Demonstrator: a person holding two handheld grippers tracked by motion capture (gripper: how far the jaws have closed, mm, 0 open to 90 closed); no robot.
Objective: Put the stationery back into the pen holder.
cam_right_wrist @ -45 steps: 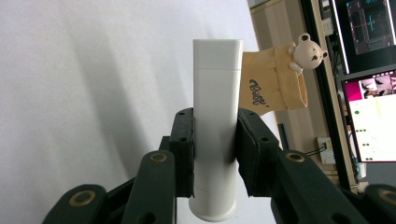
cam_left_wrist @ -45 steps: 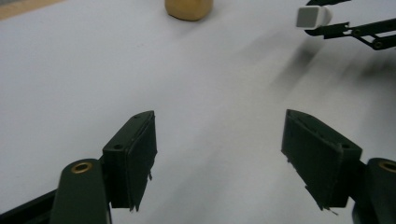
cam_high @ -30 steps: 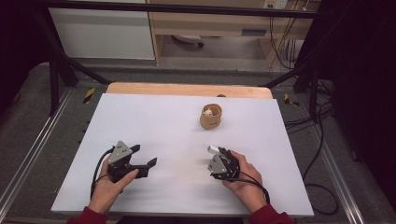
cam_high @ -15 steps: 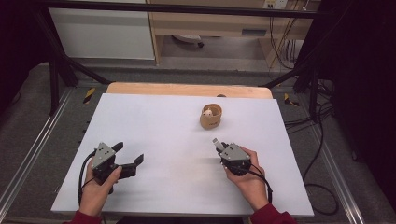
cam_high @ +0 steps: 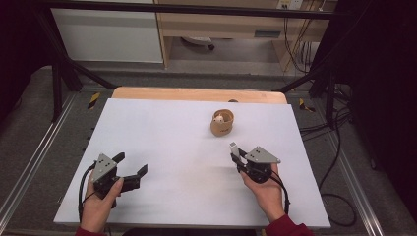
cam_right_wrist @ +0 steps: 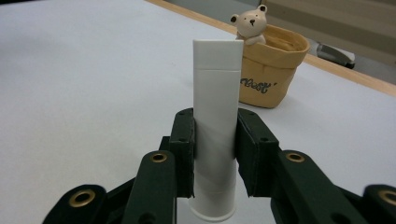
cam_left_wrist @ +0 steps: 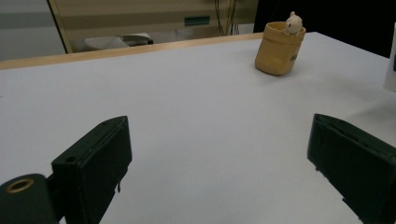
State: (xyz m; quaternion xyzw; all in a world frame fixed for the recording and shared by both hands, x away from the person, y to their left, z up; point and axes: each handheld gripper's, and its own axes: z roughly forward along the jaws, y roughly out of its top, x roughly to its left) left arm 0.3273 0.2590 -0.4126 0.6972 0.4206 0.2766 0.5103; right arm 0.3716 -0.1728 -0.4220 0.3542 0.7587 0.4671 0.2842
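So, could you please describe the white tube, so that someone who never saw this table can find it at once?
On the white table, look at the near right part, in front of the tan pot with a small bear figure. There the right gripper is shut on the white tube. It is the one tall, plain white thing, flat at its far end.
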